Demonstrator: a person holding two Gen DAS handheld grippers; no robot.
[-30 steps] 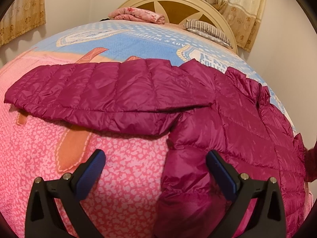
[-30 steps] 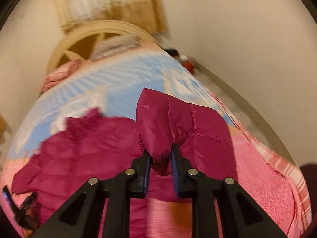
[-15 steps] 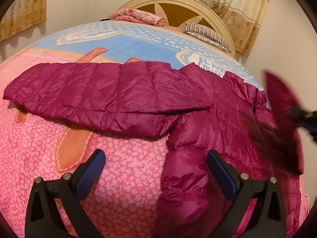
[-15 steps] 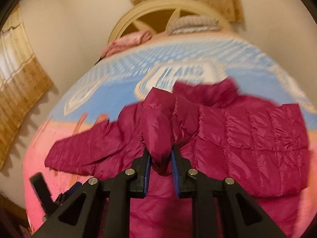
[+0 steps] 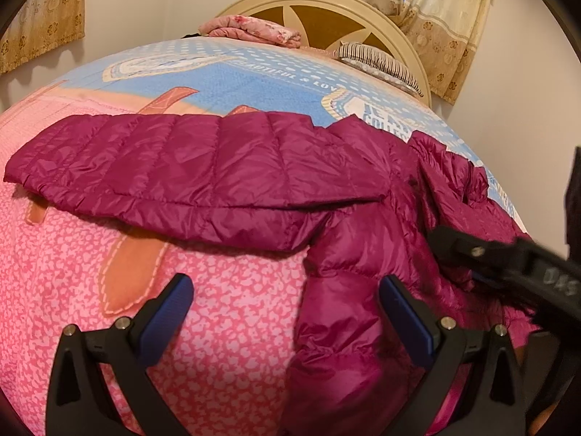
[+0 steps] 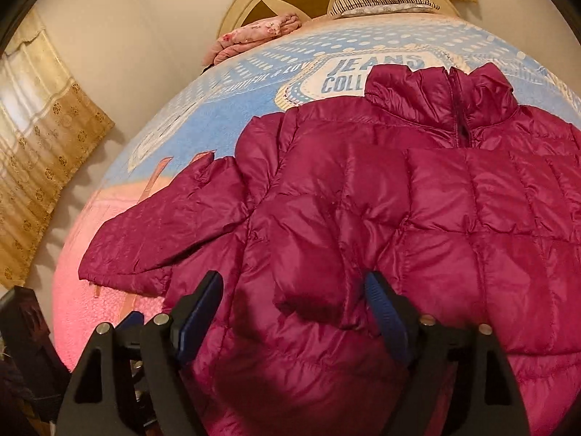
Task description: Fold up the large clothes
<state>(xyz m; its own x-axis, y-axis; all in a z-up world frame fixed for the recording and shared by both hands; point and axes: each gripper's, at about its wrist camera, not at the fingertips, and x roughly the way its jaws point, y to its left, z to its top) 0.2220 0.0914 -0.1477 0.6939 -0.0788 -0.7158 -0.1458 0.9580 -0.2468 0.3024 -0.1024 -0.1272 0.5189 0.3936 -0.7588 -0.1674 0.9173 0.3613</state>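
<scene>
Since a second ago, the right gripper (image 6: 292,312) has let go of the sleeve (image 6: 472,250) it carried; that sleeve now lies folded across the chest of the jacket (image 6: 326,189), filling the centre and right of the right wrist frame. Its jaws stand apart, hovering over the cuff, likely so the fabric settles flat. The left gripper (image 5: 285,312) is also spread wide and empty, low in its frame beside the other sleeve (image 5: 203,178), which stretches toward the left edge over the bedspread (image 5: 218,330), probably next to fold.
</scene>
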